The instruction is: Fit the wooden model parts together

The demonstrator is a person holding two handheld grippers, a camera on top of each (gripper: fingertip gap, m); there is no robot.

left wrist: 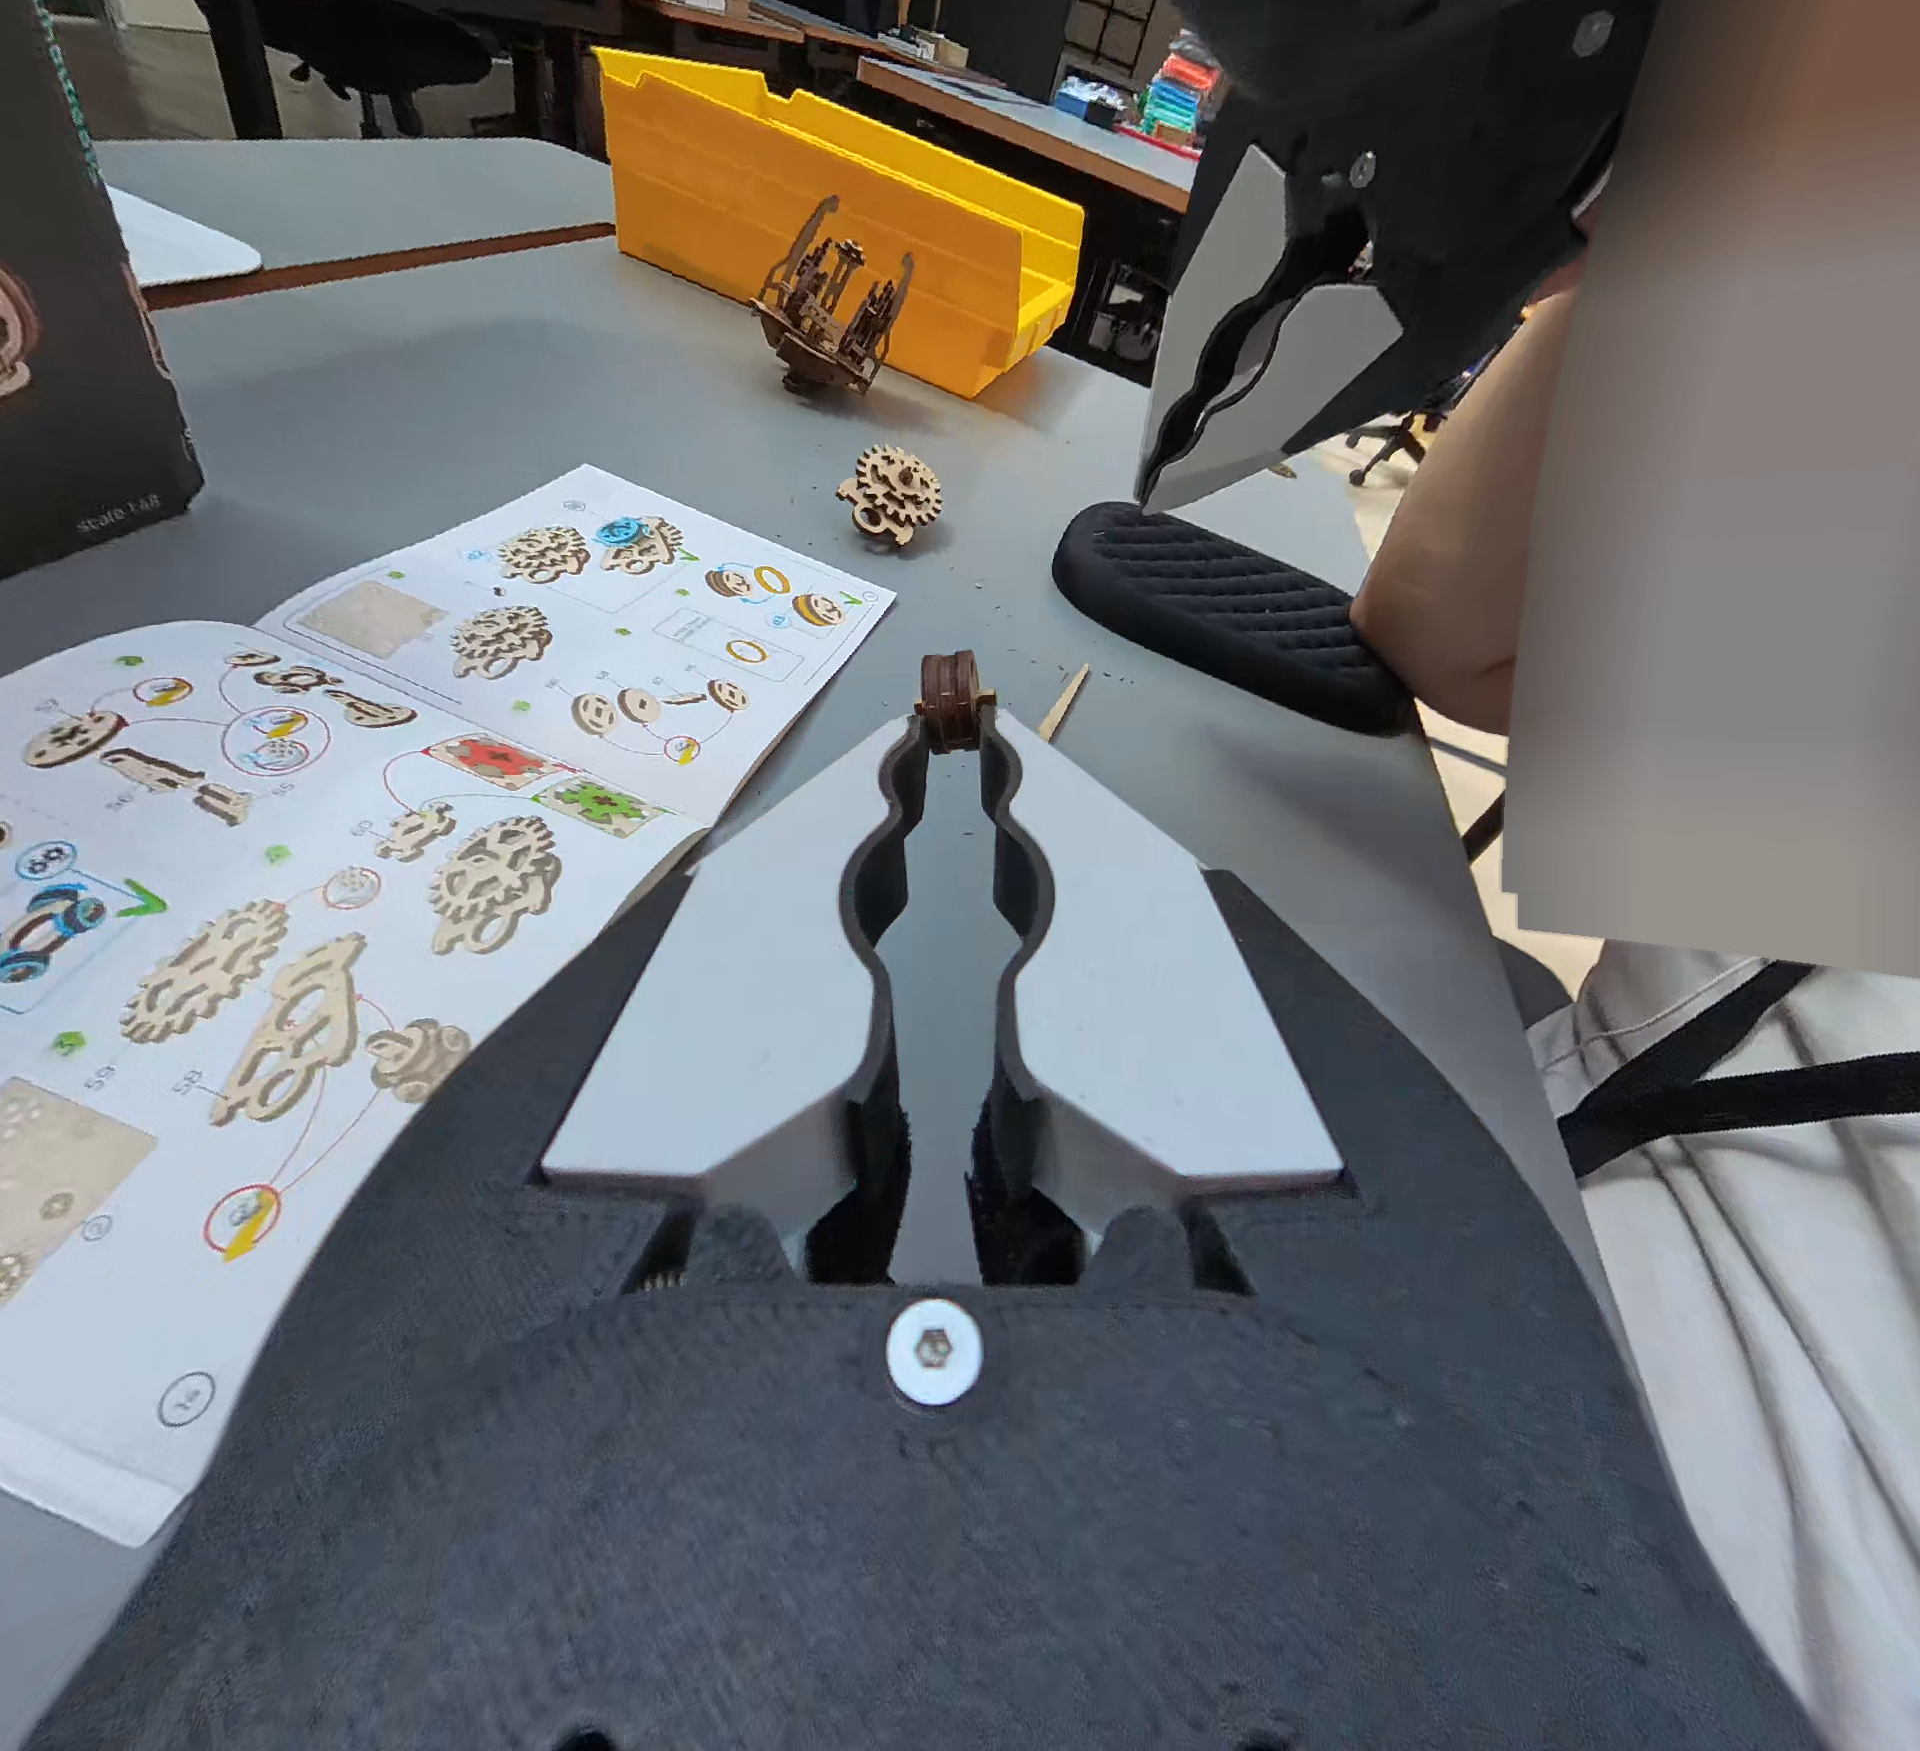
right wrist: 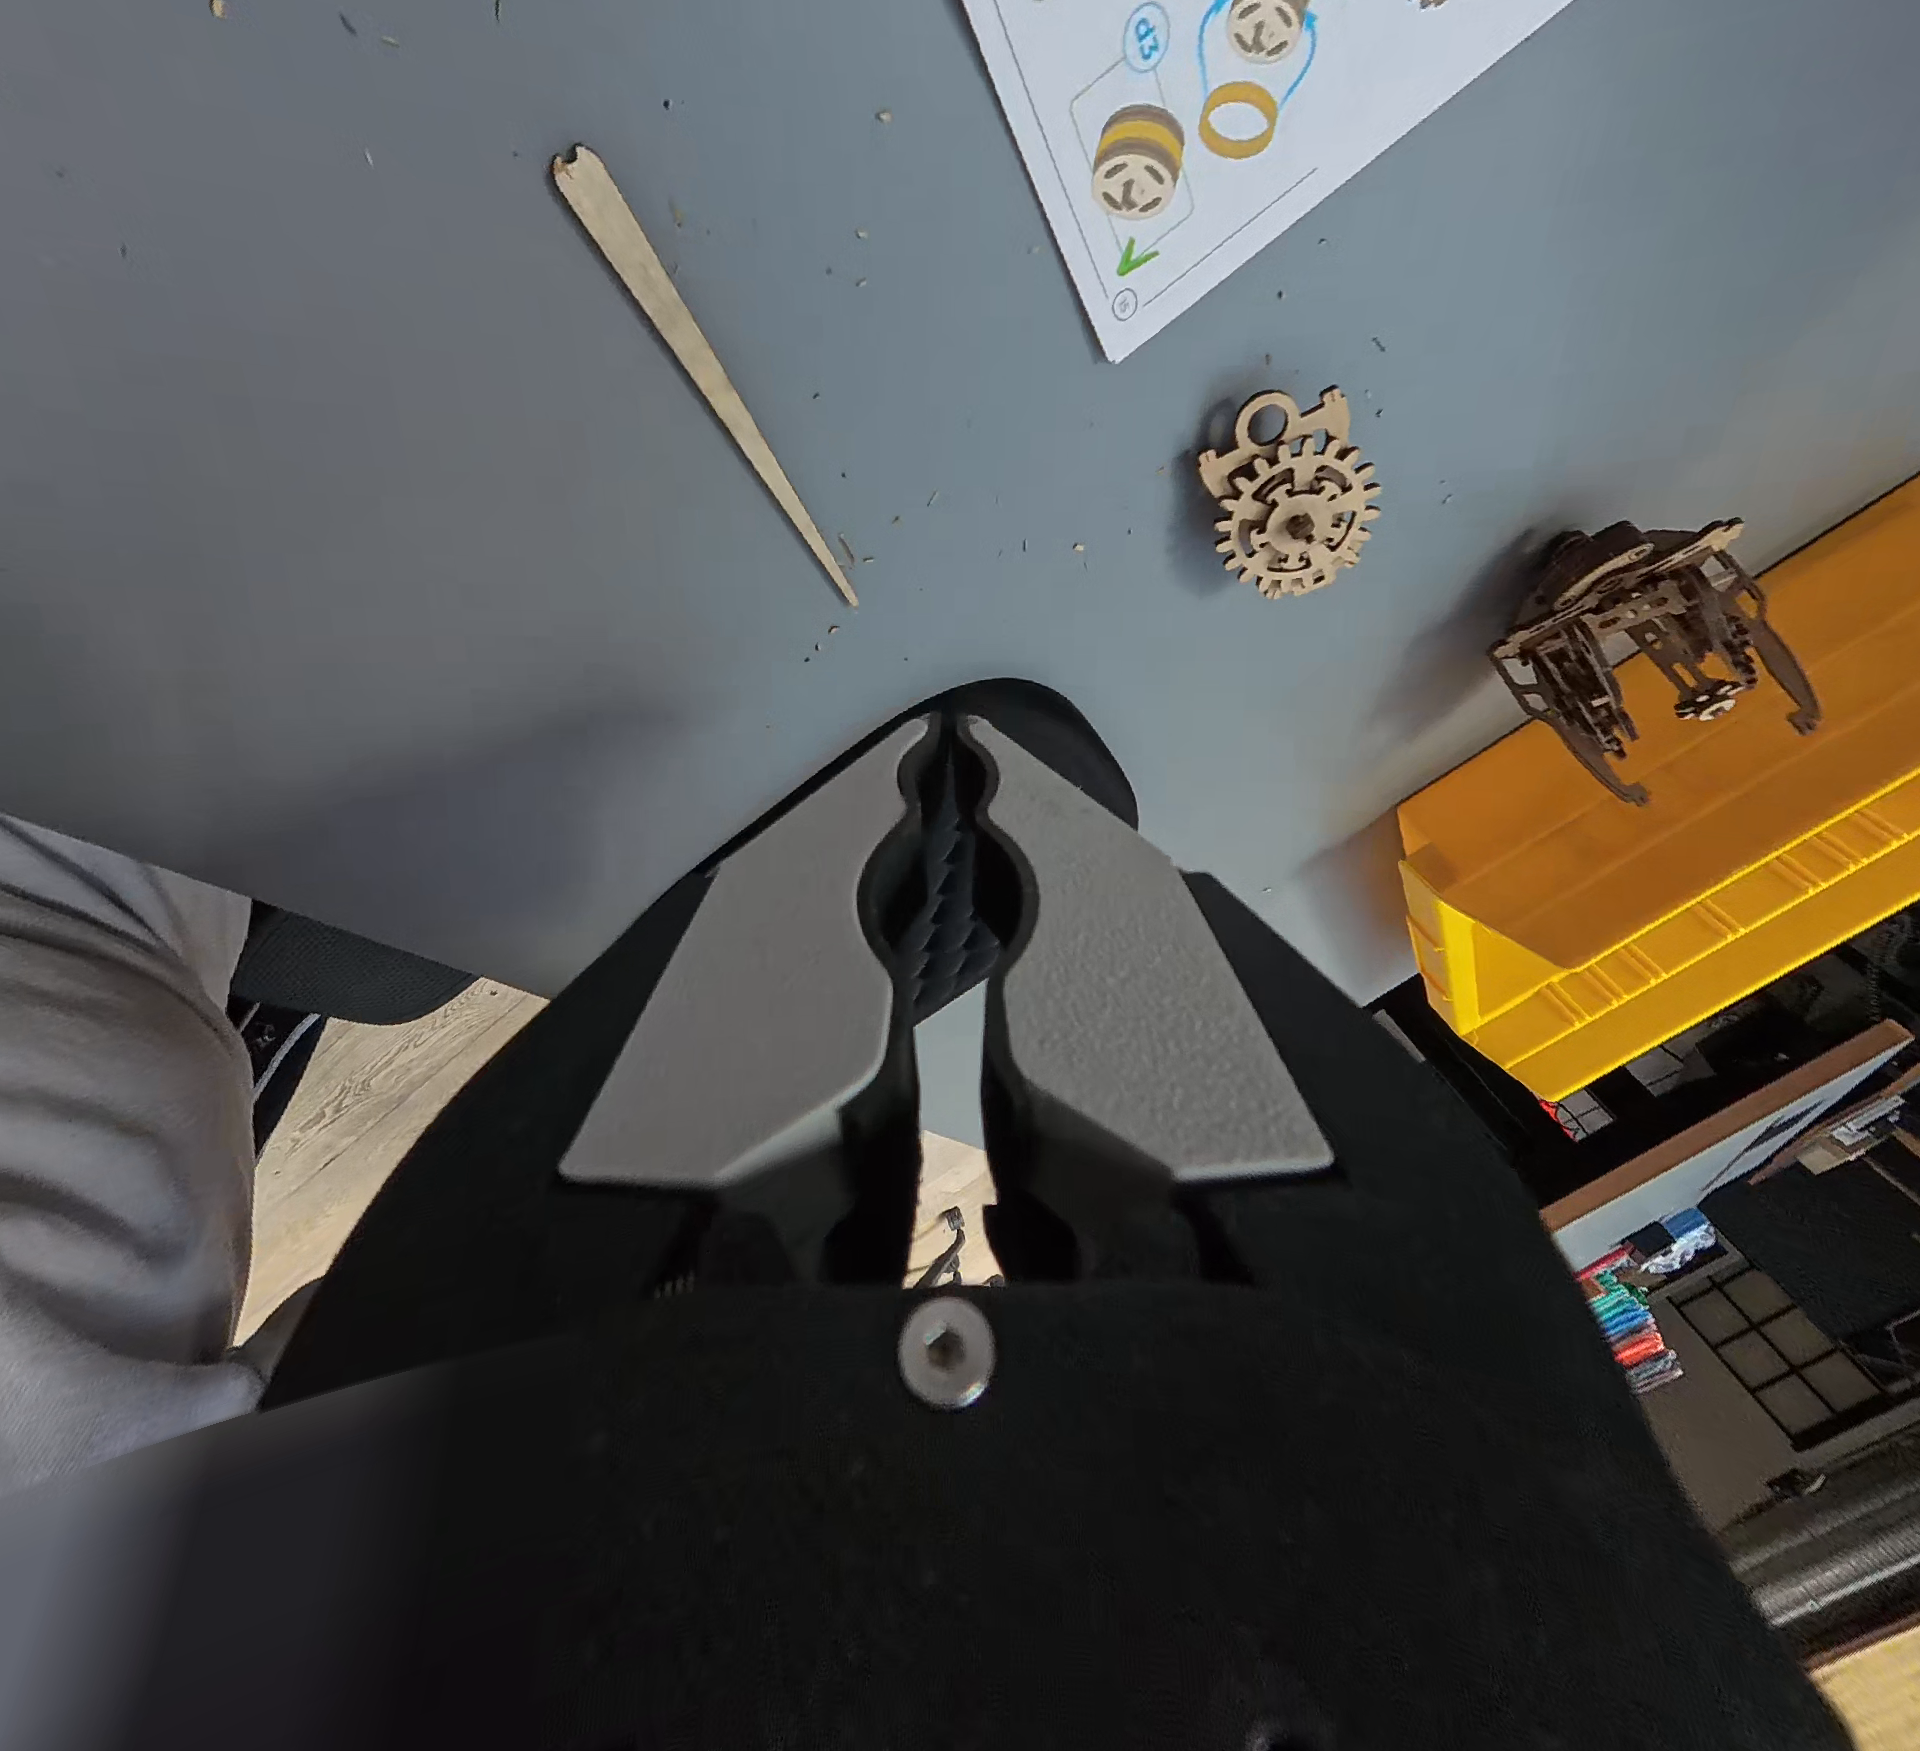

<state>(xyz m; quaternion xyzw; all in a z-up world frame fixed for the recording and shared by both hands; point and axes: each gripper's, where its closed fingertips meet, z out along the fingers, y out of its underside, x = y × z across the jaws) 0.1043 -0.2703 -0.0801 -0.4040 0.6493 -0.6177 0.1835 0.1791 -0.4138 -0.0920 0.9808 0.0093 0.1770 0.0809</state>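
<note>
My left gripper [left wrist: 951, 714] is shut on a small dark wooden wheel [left wrist: 950, 699] and holds it upright just above the grey table [left wrist: 623, 413]. My right gripper [right wrist: 951, 727] is shut with nothing visible between its tips. It hangs over a black ribbed pad [left wrist: 1226, 605] at the table's right edge and also shows in the left wrist view [left wrist: 1151, 483]. A pale wooden gear assembly [left wrist: 891, 491] [right wrist: 1288, 506] lies flat on the table. A dark wooden model frame [left wrist: 831, 314] [right wrist: 1652, 641] stands beside the yellow bin.
A yellow bin [left wrist: 831, 174] [right wrist: 1662, 891] lies behind the model. An open instruction booklet [left wrist: 416, 818] [right wrist: 1299, 91] covers the left of the table. A thin wooden pick [left wrist: 1062, 702] [right wrist: 696, 361] lies near the wheel. A black box [left wrist: 73, 351] stands at far left. Wood crumbs are scattered about. Spacing between my two grippers at the tips: around 15 cm.
</note>
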